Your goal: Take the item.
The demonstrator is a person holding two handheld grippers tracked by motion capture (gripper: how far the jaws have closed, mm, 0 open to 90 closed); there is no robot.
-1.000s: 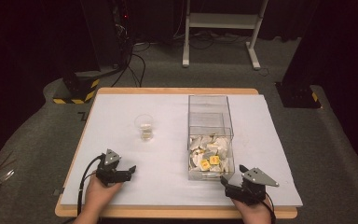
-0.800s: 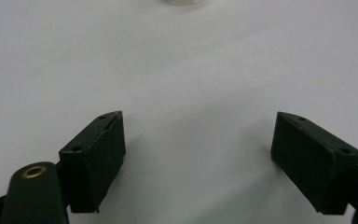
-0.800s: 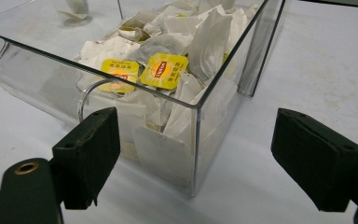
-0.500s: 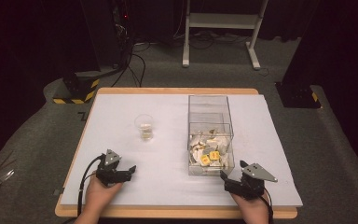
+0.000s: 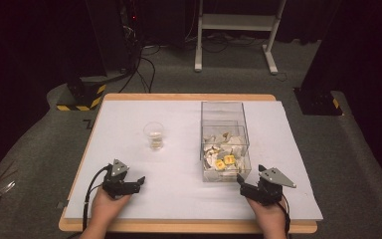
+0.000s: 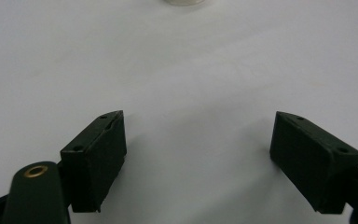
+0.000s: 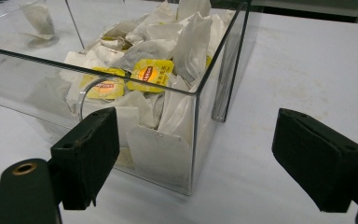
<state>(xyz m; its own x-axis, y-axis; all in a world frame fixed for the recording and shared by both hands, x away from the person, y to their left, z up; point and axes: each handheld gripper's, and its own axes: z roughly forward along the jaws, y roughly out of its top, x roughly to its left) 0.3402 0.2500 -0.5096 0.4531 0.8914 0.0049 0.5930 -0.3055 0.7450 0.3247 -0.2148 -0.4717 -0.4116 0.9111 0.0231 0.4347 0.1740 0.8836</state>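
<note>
A clear plastic box (image 5: 222, 112) stands right of the table's middle, its near half piled with white tea bags (image 5: 225, 147), some with yellow tags. A small clear cup (image 5: 154, 135) with a tea bag in it stands to the box's left. My right gripper (image 5: 240, 180) lies at the front edge, open, just before the box's near right corner. In the right gripper view its jaws (image 7: 196, 126) stand wide, framing that corner of the box (image 7: 37, 88) and the tea bags (image 7: 149, 72). My left gripper (image 5: 140, 180) rests open at the front left, nothing between its jaws (image 6: 198, 126); the cup's base (image 6: 184, 2) shows ahead.
A white sheet (image 5: 179, 199) covers the wooden table. Bare sheet lies between the two grippers and around the cup. Behind the table are a black-and-yellow base (image 5: 79, 97), cables and a white stand (image 5: 234, 30) on the dark floor.
My right gripper has edged slightly forward towards the box's near corner. The left gripper, cup and box have not moved.
</note>
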